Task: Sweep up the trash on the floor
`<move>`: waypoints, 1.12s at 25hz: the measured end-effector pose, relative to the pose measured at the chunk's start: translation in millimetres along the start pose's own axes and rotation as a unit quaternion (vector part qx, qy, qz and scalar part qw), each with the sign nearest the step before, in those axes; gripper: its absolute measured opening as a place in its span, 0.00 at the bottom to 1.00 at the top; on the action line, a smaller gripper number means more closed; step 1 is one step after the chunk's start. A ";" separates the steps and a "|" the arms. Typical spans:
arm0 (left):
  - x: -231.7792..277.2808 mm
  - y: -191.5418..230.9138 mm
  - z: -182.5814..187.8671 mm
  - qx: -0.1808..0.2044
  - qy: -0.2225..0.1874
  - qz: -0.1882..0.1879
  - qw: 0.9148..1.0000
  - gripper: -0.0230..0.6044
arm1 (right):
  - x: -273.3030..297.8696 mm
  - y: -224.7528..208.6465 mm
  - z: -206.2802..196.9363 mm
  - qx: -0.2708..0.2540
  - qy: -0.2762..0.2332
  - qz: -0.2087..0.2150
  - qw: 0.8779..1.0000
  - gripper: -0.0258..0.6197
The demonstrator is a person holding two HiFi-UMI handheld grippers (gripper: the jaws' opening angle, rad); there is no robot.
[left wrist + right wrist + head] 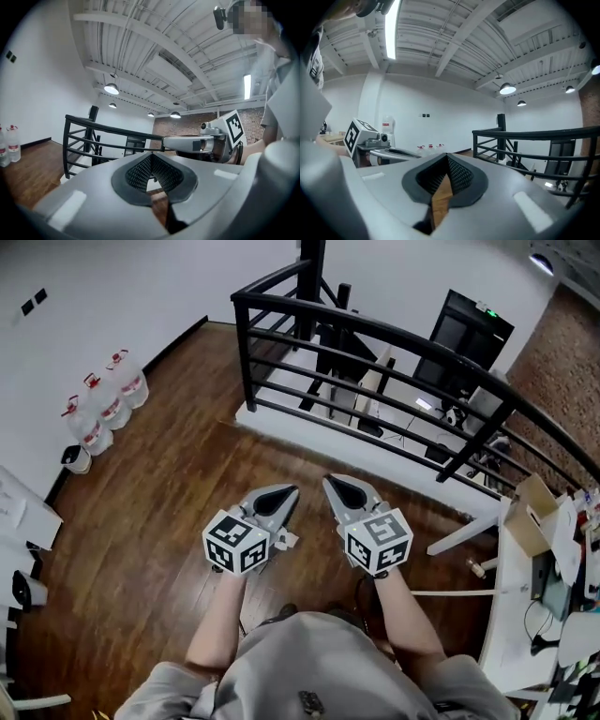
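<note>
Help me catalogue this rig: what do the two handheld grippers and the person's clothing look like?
Both the left gripper and right gripper have pale grey, wedge-shaped shells tapering to a point, with dark ribbed pads lining the fingers. Each carries a white cube printed with black square markers. The person wears a grey short-sleeved shirt.

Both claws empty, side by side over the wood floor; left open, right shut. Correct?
No: the left claw is shut too, closed tight in the left gripper view. The rest holds: right claw shut, both empty, side by side over the wood floor.
</note>
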State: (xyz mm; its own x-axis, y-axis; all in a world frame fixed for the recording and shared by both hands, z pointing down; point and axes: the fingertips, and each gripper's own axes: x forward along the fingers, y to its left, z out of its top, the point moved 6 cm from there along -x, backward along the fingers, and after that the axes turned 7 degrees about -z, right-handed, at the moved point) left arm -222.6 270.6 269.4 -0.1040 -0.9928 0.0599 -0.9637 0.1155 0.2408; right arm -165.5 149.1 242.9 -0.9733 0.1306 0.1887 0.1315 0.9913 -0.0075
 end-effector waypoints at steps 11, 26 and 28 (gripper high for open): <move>-39.3 4.3 23.7 0.012 -0.023 0.039 0.999 0.04 | 19.8 36.1 20.7 0.003 -0.019 0.044 0.999 0.04; -25.3 3.3 15.7 0.005 -0.008 0.029 1.000 0.04 | 12.4 25.1 23.2 0.015 -0.022 0.040 0.999 0.04; -23.3 3.8 15.5 0.005 -0.007 0.028 1.000 0.04 | 12.5 23.6 22.3 0.015 -0.022 0.039 0.999 0.04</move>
State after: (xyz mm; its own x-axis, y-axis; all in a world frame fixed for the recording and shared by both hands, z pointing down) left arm -227.7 293.7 253.9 -0.1612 -0.9851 0.0599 -0.9587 0.1708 0.2276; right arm -178.8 174.5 223.2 -0.9676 0.2082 0.1432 0.2028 0.9779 -0.0511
